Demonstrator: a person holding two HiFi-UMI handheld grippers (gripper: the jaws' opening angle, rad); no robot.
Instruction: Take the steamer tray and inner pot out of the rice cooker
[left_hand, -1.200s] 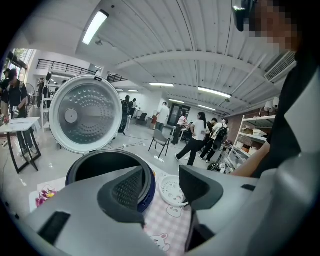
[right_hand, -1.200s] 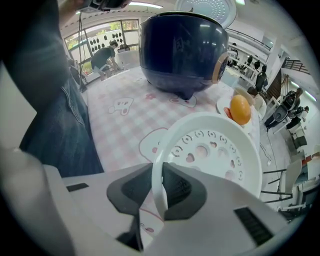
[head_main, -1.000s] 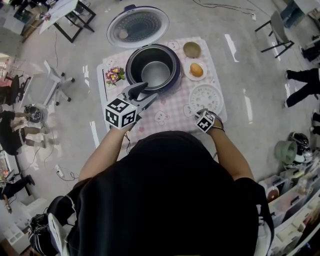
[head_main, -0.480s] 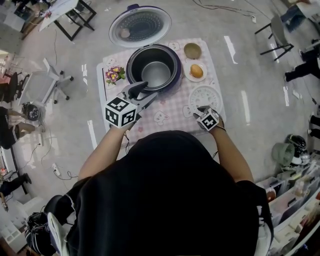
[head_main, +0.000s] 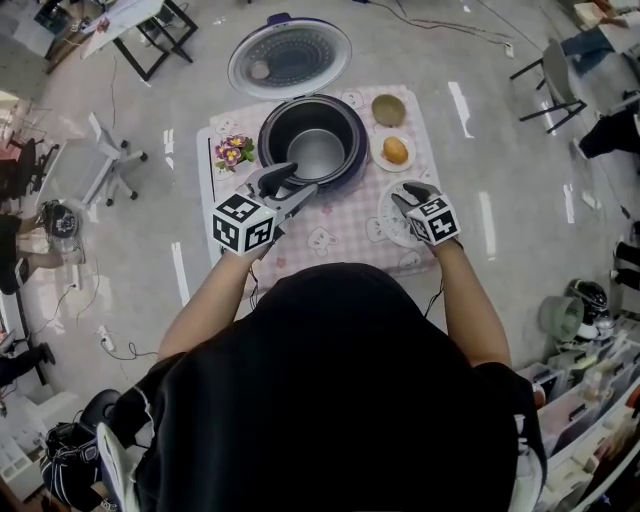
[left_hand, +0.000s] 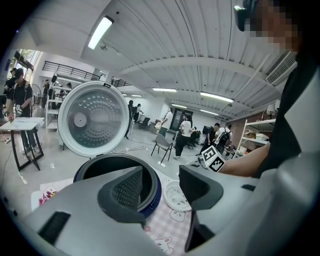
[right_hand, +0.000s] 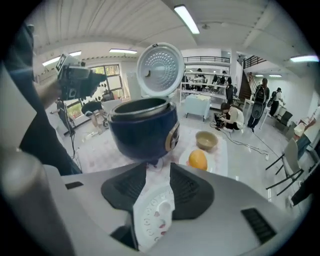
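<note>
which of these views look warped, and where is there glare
head view: fisheye bends the room's edges, and white glare streaks lie on the glossy floor. left gripper view: dark round border, curved ceiling beams, a blown-out strip lamp, a mosaic patch top right. right gripper view: same round warp, a bright ceiling lamp overhead.

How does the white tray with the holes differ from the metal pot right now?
The steamer tray is white and flat; the inner pot is grey metal and deep. The tray lies out on the checked cloth, while the pot sits inside the rice cooker. The tray is dotted with holes; the pot's inside looks plain. Both are round.
</note>
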